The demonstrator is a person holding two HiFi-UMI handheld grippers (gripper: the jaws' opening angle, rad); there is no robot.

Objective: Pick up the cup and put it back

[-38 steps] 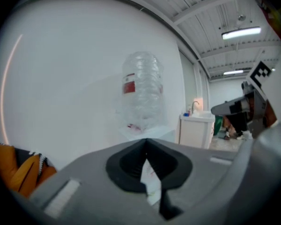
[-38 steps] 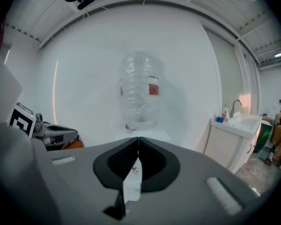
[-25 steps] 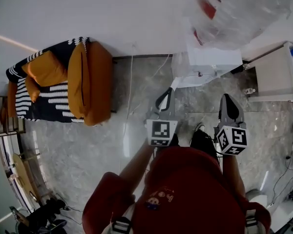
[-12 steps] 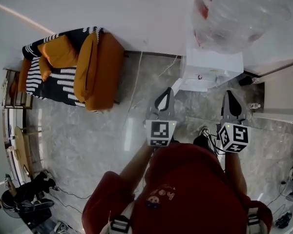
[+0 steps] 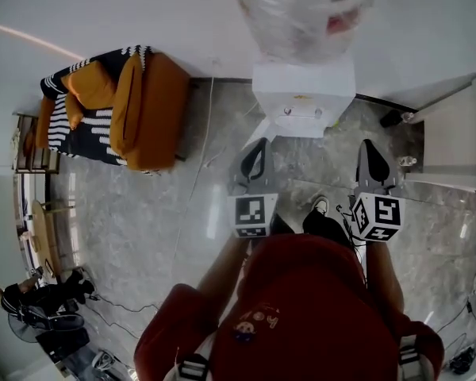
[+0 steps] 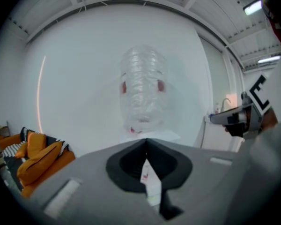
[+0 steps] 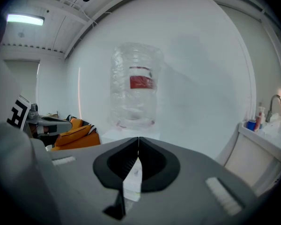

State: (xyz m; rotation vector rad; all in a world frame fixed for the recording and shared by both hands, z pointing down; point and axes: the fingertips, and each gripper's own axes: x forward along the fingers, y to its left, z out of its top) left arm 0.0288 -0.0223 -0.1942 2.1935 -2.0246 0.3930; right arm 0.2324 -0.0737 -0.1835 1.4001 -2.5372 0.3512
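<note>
Both the left tongs [image 5: 256, 155] and the right tongs [image 5: 370, 157] are shut tight with nothing in them. The person has swung round, so the white water dispenser [image 5: 304, 94] and its clear bottle [image 5: 297, 10] now stand squarely ahead instead of off to the right. No cup shows in any view, so I'd say the pick-up hasn't started.

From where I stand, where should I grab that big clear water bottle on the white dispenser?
Likely the ribbed mid-body of the water bottle, left gripper and right gripper pressing opposite flanks, approaching level from the front. It stands upright on the dispenser, and looks too wide for one gripper alone.
</note>
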